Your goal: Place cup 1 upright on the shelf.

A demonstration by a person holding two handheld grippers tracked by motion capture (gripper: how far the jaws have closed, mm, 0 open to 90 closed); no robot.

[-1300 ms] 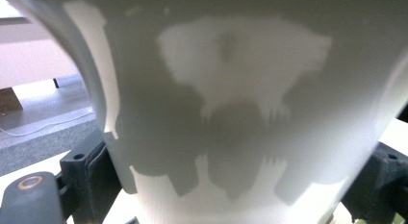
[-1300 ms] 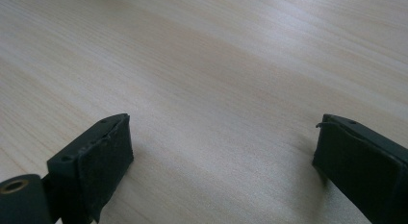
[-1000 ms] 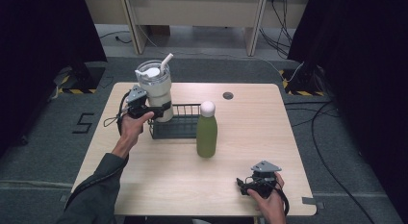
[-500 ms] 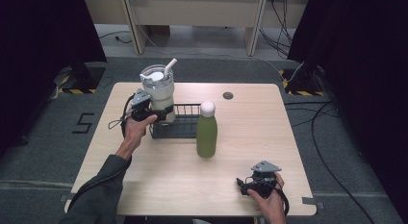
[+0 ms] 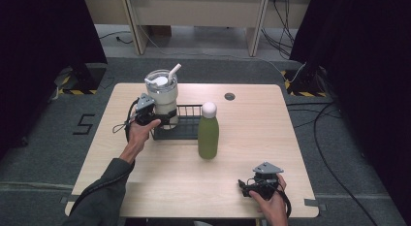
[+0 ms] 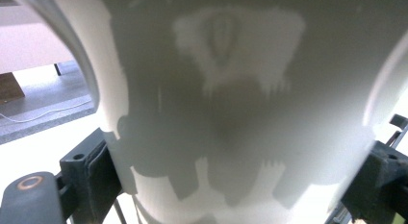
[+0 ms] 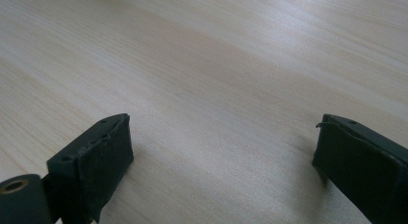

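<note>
The large white tumbler with a clear lid and white straw (image 5: 162,96) has come down since a second ago, when it was lifted higher and tipped; now it stands close to upright at the left end of the black wire rack (image 5: 186,124), about ten o'clock from the table's centre. Whether its base is fully seated inside the rack is hard to say from above. The left gripper (image 5: 154,115) is pressed to the tumbler's lower body at its nine o'clock side, and in the left gripper view the white wall (image 6: 231,113) sits wedged between both black jaws, touching each pad, so the jaws are clamped wide around it. The left hand (image 5: 139,131) wraps the gripper from behind, sleeve trailing toward six o'clock.

Just beside the rack's right end, at its four o'clock, stands the olive-green bottle with a round white cap (image 5: 208,134), upright and apart from the tumbler.

Over at five o'clock near the table edge, the right gripper (image 5: 249,186) rests in the right hand (image 5: 271,199). Its jaws are spread wide over bare light wooden table (image 7: 216,65), holding nothing. It hasn't budged.
</note>
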